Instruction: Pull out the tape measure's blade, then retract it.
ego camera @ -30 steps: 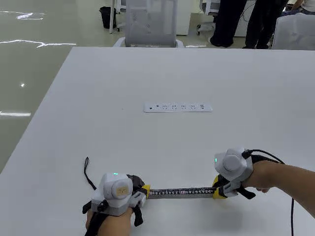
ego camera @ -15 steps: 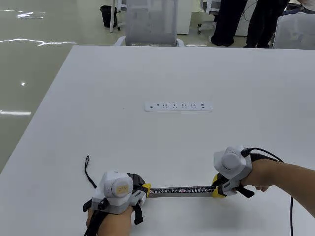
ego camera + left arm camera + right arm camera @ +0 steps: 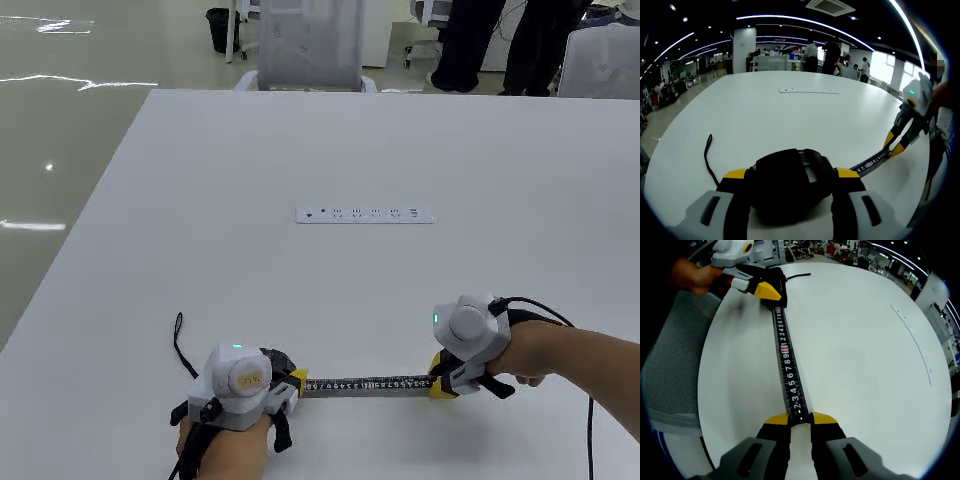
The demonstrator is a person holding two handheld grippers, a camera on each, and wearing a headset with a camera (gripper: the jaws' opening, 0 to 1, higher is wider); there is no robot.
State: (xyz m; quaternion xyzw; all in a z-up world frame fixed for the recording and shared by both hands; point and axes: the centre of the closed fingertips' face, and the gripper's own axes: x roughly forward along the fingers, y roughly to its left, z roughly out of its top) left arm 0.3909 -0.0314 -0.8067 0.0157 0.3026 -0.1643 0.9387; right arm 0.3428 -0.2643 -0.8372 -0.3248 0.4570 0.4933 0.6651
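The black tape measure case (image 3: 790, 182) sits on the white table (image 3: 400, 150) with my left gripper (image 3: 790, 175) shut on it, yellow-tipped jaws on either side. In the head view this left gripper (image 3: 296, 384) is at the front left. The blade (image 3: 368, 383) runs flat along the table to the right, numbers up. My right gripper (image 3: 800, 417) is shut on the blade's (image 3: 787, 365) end, near the first numbers. In the head view the right gripper (image 3: 438, 386) is at the front right. The case's black strap (image 3: 180, 345) trails to the left.
A white power strip (image 3: 366, 215) lies in the middle of the table, well beyond the blade. A grey chair (image 3: 305, 45) stands at the far edge, and people (image 3: 470, 40) stand behind it on the right. The table edge runs close to my hands.
The right gripper has edged slightly left toward the left gripper, so the blade's exposed length is a little shorter. The left gripper holds still.
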